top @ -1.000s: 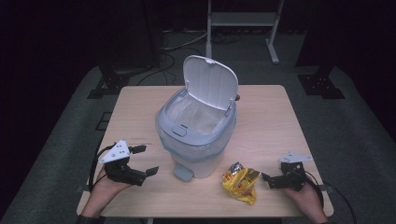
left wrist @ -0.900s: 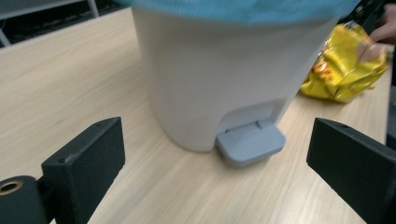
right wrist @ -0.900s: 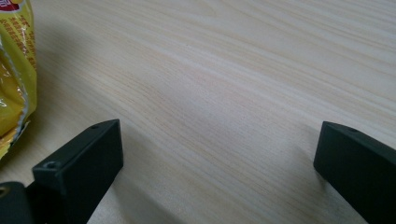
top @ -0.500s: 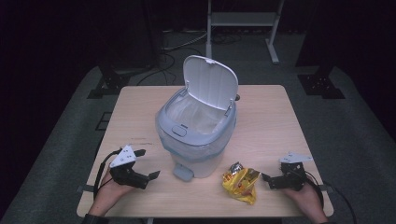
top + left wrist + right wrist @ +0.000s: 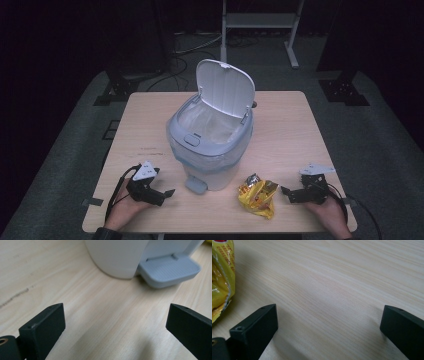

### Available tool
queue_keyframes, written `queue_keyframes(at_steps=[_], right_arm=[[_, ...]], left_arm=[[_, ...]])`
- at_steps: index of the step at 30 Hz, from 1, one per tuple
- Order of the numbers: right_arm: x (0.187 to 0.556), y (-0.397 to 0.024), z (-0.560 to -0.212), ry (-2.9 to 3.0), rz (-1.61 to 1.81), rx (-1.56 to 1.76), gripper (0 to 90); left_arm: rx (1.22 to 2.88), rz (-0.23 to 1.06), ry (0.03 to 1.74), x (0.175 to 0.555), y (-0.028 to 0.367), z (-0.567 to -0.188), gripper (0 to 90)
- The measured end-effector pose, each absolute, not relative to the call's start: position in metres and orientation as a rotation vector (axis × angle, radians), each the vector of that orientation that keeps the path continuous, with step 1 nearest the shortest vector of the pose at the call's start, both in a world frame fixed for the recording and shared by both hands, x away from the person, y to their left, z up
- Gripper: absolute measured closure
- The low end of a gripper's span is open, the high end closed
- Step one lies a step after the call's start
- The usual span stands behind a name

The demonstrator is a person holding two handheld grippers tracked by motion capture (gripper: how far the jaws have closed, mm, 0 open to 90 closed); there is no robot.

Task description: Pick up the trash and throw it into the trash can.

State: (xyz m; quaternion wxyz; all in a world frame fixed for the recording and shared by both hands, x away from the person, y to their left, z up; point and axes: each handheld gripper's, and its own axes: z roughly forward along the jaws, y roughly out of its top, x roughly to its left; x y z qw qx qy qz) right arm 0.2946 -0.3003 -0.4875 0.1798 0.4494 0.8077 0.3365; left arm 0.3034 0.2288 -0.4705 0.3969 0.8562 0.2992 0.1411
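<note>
A white pedal bin stands mid-table with its lid raised and a clear liner inside. Its grey foot pedal sticks out at the front. A crumpled yellow snack bag lies on the table to the bin's front right. My left gripper rests open on the table, left of the pedal, with nothing between its jaws. My right gripper rests open near the front right, just right of the bag and apart from it.
The wooden table has bare room on both sides of the bin. A faint dark mark lies on the table to the bin's left. Beyond the table are dark floor, cables and a metal stand.
My left gripper has moved toward the front edge and slightly right, closer to the pedal. The right gripper, the bag and the bin have stayed put.
</note>
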Motion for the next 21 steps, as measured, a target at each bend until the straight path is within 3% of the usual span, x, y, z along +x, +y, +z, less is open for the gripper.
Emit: queue_keyframes(at_steps=[21], right_arm=[[0.282,-0.300,-0.469,2.272,0.983,1.288,0.4]], left_arm=[[2.242,0.350,0.785,0.309,0.227,-0.484,0.0]])
